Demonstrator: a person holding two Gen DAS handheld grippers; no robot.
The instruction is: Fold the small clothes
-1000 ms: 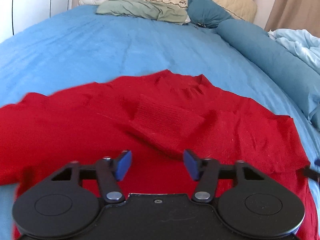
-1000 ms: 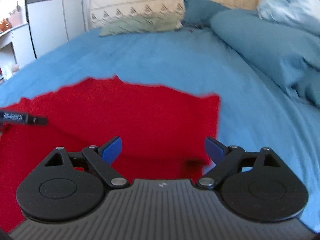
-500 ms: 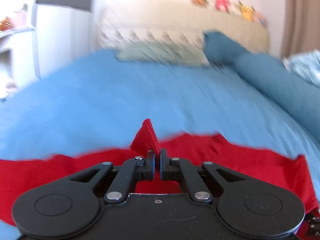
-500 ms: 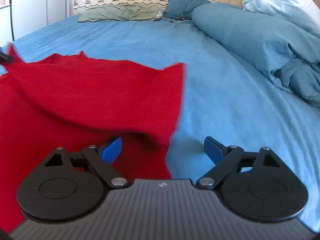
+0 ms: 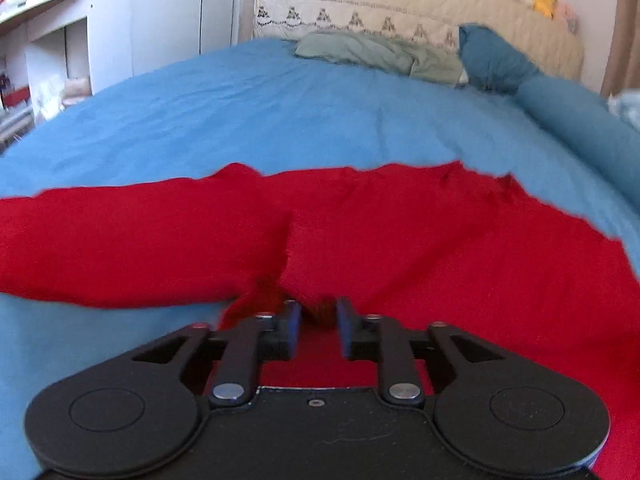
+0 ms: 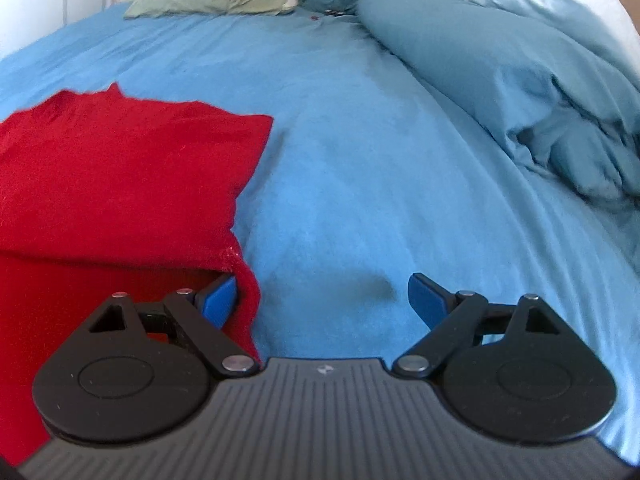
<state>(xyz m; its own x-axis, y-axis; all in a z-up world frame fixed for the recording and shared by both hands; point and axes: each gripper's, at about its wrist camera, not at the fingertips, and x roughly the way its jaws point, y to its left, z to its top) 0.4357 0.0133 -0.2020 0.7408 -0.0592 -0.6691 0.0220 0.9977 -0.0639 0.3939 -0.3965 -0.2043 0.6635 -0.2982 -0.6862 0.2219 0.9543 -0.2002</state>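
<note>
A red knitted top (image 5: 400,240) lies on the blue bedsheet (image 5: 280,112), one sleeve stretched out to the left (image 5: 100,252). My left gripper (image 5: 318,322) is low over the garment's near part, its jaws a small way apart with a bunch of red fabric between them. In the right wrist view the red top (image 6: 120,184) lies folded at the left, its right edge doubled over. My right gripper (image 6: 320,300) is wide open over bare sheet at the top's right edge; its left fingertip (image 6: 218,300) touches the red fabric.
Teal duvet and bolster (image 6: 500,92) are piled along the right side of the bed. A grey-green pillow (image 5: 376,52) and a cream headboard (image 5: 400,4) lie at the far end. White shelves (image 5: 52,48) stand to the left of the bed.
My left gripper shut on the fabric half a second ago and lifted a peak; now its jaws have parted a little and it sits lower. The top's right side has been folded over.
</note>
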